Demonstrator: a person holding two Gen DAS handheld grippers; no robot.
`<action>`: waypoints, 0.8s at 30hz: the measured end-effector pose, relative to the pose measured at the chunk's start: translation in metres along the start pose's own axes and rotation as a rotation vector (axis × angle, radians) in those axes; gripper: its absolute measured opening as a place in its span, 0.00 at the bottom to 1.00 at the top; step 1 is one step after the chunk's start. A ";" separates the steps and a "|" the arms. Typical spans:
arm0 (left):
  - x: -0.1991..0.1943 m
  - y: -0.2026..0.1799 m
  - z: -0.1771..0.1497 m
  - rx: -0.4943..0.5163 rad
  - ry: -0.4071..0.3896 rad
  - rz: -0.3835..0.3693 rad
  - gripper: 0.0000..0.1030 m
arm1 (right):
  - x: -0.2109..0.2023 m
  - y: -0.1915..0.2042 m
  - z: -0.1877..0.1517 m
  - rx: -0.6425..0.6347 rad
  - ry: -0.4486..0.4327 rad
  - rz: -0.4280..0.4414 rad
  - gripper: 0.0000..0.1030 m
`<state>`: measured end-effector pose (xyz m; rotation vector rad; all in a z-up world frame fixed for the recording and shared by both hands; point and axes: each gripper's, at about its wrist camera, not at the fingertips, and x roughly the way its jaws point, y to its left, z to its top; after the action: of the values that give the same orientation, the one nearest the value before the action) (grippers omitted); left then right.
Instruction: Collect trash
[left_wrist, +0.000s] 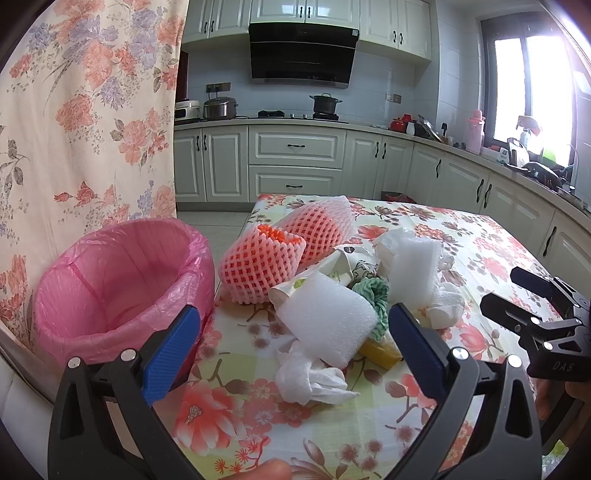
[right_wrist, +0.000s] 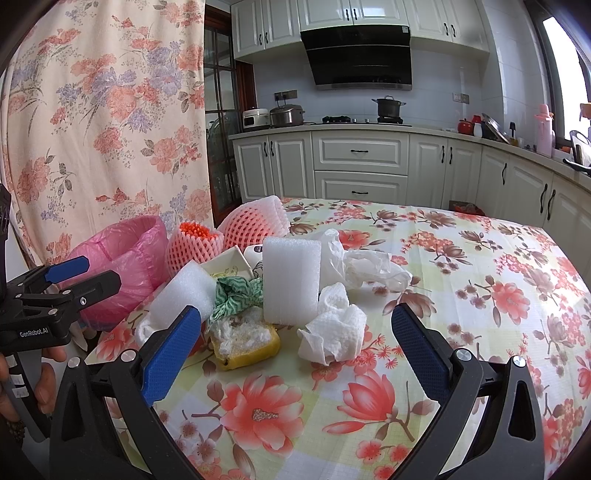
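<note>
A heap of trash lies on the floral tablecloth (right_wrist: 461, 280): two pink foam fruit nets (left_wrist: 258, 266) (right_wrist: 195, 247), white foam blocks (left_wrist: 328, 321) (right_wrist: 291, 280), a green cloth (right_wrist: 236, 293), a yellow sponge (right_wrist: 245, 341) and crumpled tissues (left_wrist: 314, 380) (right_wrist: 336, 336). A bin lined with a pink bag (left_wrist: 118, 284) (right_wrist: 122, 266) stands beside the table's left edge. My left gripper (left_wrist: 295, 350) is open above the near foam block and tissue, holding nothing. My right gripper (right_wrist: 295, 347) is open above the sponge and tissue, also bare.
A floral curtain (left_wrist: 85, 110) hangs at the left behind the bin. Kitchen cabinets (left_wrist: 295, 162), a stove with a pot and a range hood stand beyond the table. The other gripper shows in each view: the right one (left_wrist: 543, 325), the left one (right_wrist: 55, 291).
</note>
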<state>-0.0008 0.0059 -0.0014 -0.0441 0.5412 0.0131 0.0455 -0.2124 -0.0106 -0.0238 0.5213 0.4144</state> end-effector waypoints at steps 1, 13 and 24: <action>0.000 0.000 0.000 -0.001 0.001 -0.001 0.96 | 0.000 0.000 0.000 0.000 0.000 0.000 0.94; 0.001 0.003 -0.001 -0.019 0.011 -0.024 0.96 | 0.003 -0.001 -0.003 0.000 0.007 0.000 0.94; 0.015 0.011 -0.009 -0.066 0.090 -0.078 0.96 | 0.018 -0.012 -0.007 0.020 0.075 -0.027 0.94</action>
<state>0.0071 0.0160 -0.0177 -0.1309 0.6281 -0.0478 0.0605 -0.2172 -0.0265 -0.0267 0.5980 0.3833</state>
